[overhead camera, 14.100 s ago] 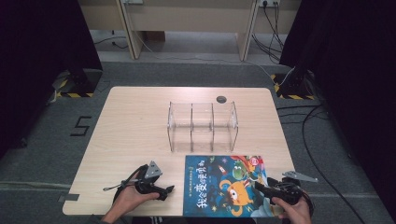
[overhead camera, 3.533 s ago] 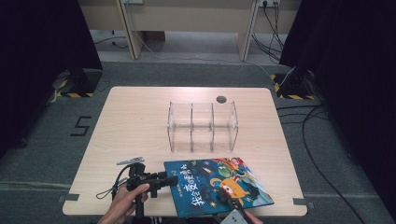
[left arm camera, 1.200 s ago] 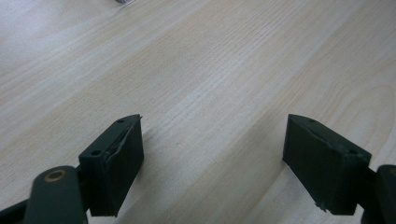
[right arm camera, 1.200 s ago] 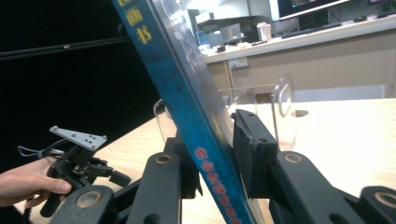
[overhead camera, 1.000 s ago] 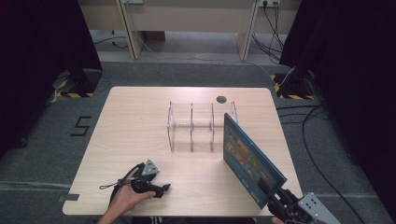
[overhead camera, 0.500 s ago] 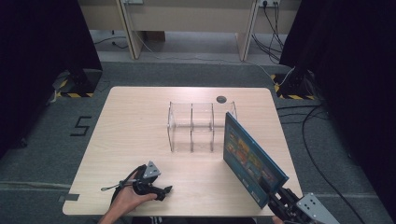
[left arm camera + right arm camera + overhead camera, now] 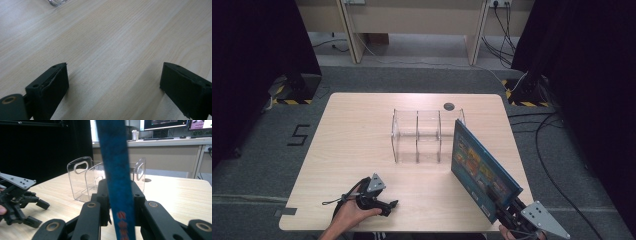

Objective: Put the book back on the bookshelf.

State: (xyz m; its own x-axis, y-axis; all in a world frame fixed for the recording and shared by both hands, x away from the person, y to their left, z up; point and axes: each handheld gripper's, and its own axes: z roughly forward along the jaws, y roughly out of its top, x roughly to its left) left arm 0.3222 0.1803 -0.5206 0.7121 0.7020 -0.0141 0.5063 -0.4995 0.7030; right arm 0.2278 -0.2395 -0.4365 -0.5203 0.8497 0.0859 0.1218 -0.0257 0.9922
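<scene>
Black jaws of the right gripper (image 7: 117,202) are clamped on the blue spine of the book (image 7: 113,170); in the right gripper view the spine rises between them from 6 o'clock to 12 o'clock, leaning slightly toward 11. In the high view the same gripper (image 7: 507,212) sits at the table's 5 o'clock corner, and the book (image 7: 482,170) stands on edge above the table (image 7: 362,130), cover facing 9 o'clock, its far upper corner just beside the right end of the rack (image 7: 427,135). Whether book and rack touch cannot be told.

The left gripper (image 7: 387,205) rests at 7 o'clock on the table with its jaws spread wide and nothing between them; the left gripper view shows bare wood (image 7: 112,57) in the gap and a corner of the clear rack (image 7: 56,2) at 11 o'clock. The person's hand (image 7: 349,215) grips its body.

Against the earlier frames: at the start the book lay flat at 6 o'clock between both grippers. A few seconds ago the left gripper was at its left edge. One second ago it was already raised on edge in the right gripper. Since then it stands a little more upright and nearer the rack. The left gripper has stayed at 7 o'clock, and the rack has not moved.
</scene>
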